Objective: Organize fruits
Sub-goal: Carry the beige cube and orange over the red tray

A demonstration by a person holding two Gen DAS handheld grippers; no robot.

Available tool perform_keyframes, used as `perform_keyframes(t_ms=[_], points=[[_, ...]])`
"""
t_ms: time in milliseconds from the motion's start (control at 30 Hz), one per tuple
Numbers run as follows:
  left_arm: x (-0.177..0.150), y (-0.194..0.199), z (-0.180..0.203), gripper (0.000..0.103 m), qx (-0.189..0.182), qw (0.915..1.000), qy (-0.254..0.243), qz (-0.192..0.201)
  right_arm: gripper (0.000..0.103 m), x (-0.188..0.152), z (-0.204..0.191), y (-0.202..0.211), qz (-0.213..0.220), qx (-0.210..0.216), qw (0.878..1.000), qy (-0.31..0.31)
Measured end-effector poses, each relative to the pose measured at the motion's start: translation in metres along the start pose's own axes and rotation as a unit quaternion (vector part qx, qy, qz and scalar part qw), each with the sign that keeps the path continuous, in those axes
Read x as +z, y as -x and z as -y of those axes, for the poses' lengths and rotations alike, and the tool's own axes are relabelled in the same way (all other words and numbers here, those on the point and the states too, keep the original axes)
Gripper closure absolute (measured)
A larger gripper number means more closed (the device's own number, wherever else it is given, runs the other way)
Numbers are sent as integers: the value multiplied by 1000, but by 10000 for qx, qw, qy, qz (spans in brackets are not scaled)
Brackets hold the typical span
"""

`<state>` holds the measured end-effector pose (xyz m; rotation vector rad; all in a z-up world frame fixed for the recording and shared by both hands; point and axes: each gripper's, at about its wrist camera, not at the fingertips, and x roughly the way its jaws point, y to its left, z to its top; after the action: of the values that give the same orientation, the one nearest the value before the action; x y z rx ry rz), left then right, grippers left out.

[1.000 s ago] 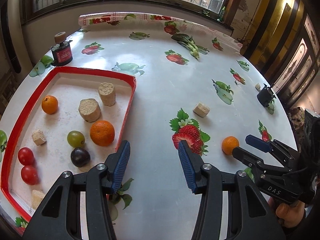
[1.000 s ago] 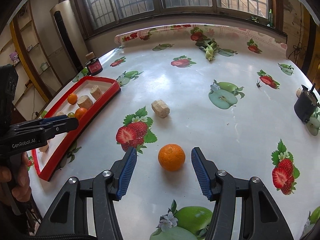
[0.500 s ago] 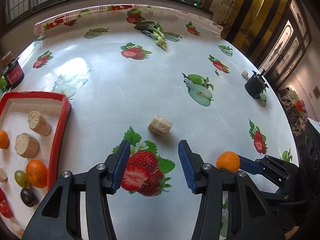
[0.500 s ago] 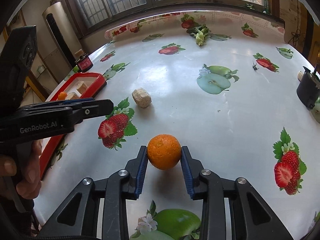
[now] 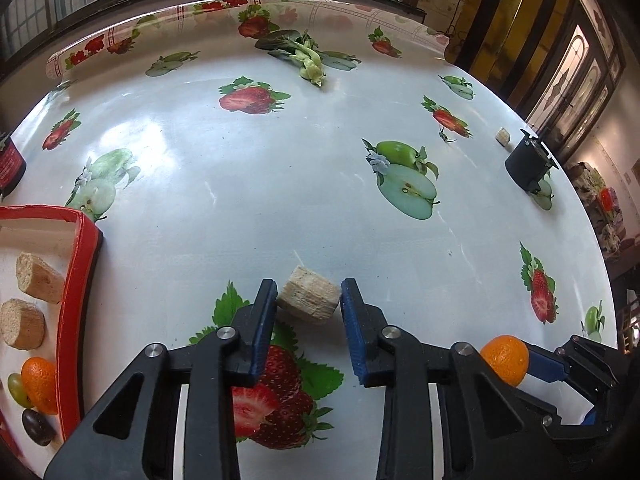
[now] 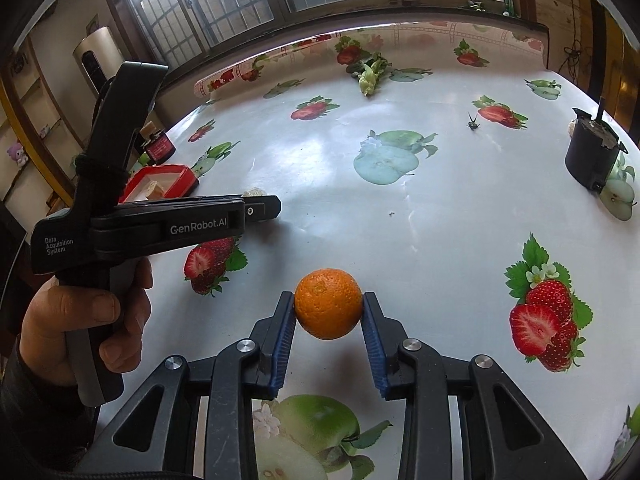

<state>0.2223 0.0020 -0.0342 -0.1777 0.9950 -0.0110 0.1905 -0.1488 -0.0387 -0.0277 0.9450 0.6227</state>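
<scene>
My right gripper [image 6: 329, 312] is shut on an orange [image 6: 328, 303] and holds it just above the table; the orange also shows in the left wrist view [image 5: 505, 365]. My left gripper [image 5: 308, 300] is open around a beige cork-like chunk [image 5: 310, 299] lying on the table, its blue pads close to both sides with a gap on the right. The red tray [image 5: 82, 280] at the left holds an orange [image 5: 39, 384], a green grape, a dark plum and more beige chunks [image 5: 38, 278].
A black cup [image 5: 527, 164] stands at the right edge, with a small beige chunk [image 5: 502, 136] behind it. A leafy green vegetable [image 5: 306, 60] lies at the back. A red-labelled jar [image 6: 159, 148] stands beyond the tray. The tablecloth bears printed fruit.
My left gripper swung away from the tray and moved forward until its jaws enclosed the beige chunk. My right gripper closed on the orange and lifted it slightly.
</scene>
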Motion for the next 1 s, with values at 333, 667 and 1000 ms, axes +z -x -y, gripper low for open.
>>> perform_keyframes(t_ms=[333,667,1000], points=[[-32,53,-21,73,99,9991,300,284,69,-1,-21,7,74,103,9998,159],[-61,93,-43,73,286,9967,559,512,69,-3,-54,12,91,258,9987,428],[-87,124,-65,73,499,9932,784,705,69,-3,-84,17,155,417,9969,652]])
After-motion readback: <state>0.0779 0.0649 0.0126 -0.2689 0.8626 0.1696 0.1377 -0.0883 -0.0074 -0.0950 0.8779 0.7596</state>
